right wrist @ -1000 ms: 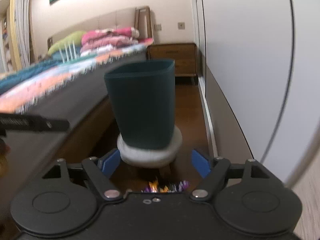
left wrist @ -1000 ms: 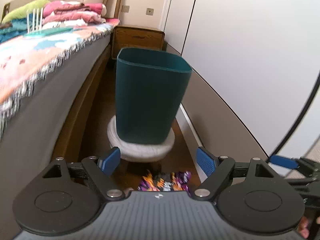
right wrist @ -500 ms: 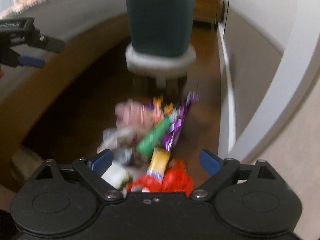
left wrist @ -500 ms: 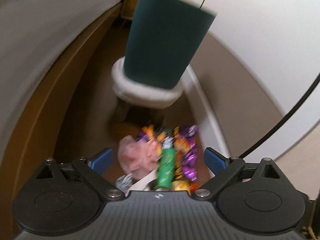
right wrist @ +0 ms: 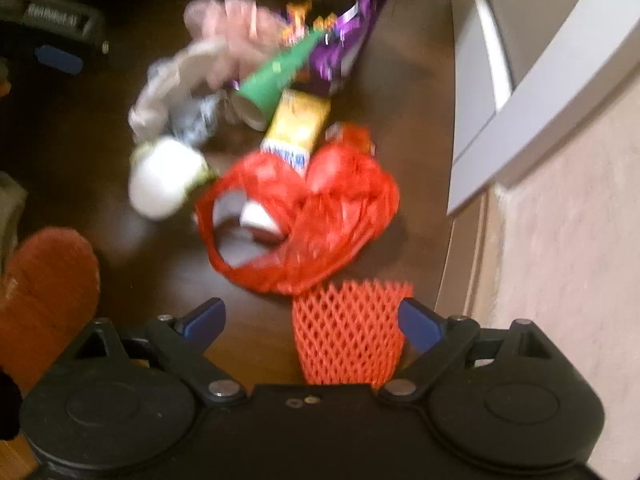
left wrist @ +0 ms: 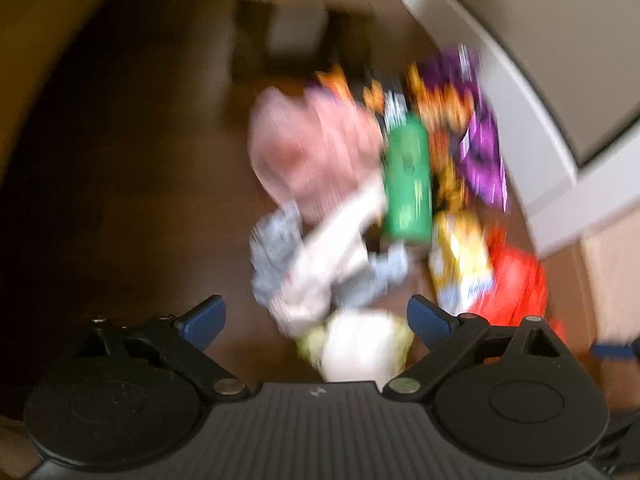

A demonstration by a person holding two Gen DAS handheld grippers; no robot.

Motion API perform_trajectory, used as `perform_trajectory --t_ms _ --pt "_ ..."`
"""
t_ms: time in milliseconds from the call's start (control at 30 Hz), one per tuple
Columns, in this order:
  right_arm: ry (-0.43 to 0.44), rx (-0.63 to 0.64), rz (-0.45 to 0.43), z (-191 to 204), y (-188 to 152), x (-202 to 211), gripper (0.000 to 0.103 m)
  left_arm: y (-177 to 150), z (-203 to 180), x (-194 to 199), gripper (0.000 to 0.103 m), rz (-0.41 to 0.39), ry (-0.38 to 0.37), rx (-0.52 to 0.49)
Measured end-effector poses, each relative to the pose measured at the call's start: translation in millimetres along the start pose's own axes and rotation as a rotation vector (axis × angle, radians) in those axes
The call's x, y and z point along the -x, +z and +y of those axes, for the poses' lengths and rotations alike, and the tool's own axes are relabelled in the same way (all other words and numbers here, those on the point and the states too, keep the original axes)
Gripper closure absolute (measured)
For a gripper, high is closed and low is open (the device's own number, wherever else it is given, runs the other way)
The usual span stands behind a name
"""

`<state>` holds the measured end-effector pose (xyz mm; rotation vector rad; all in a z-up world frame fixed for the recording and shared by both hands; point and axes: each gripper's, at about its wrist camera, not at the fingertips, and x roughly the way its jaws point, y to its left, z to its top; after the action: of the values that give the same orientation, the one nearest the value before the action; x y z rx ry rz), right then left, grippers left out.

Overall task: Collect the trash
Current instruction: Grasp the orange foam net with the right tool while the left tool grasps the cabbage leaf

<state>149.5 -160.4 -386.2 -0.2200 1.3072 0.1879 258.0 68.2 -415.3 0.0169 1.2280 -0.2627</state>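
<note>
A heap of trash lies on the dark wooden floor. In the blurred left wrist view my left gripper (left wrist: 316, 322) stands open above a white crumpled piece (left wrist: 356, 350), with a green tube (left wrist: 408, 180), pink bag (left wrist: 316, 152), purple wrapper (left wrist: 480, 152), yellow packet (left wrist: 460, 260) and red bag (left wrist: 516, 284) beyond. My right gripper (right wrist: 312, 322) is open too, pointing down. An orange foam net (right wrist: 348, 336) lies between its fingers, untouched by the pads. Just beyond lie the red bag (right wrist: 312, 216), a white cup (right wrist: 164, 176) and the green tube (right wrist: 276, 76).
The stool legs (left wrist: 296, 28) stand beyond the heap. A white cabinet base (right wrist: 532, 92) and pale floor (right wrist: 560, 260) run along the right. A reddish-brown slipper (right wrist: 48, 292) lies at lower left. The left gripper (right wrist: 56, 36) shows at the upper left of the right wrist view.
Both grippers dropped and tilted from facing the green bin on its stool to pointing down at the trash heap. Their jaws stand a little wider than at first.
</note>
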Motion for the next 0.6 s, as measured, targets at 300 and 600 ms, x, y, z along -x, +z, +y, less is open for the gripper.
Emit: perform_trajectory --t_ms 300,600 --pt "-0.036 0.028 0.063 -1.7 -2.6 -27.0 0.011 -36.6 -45.4 -58.2 0.005 0.169 -0.030 -0.224" --pt "-0.032 0.000 0.152 -5.3 -4.1 -46.5 0.021 -41.7 -49.9 -93.3 0.005 0.263 -0.027 -0.219"
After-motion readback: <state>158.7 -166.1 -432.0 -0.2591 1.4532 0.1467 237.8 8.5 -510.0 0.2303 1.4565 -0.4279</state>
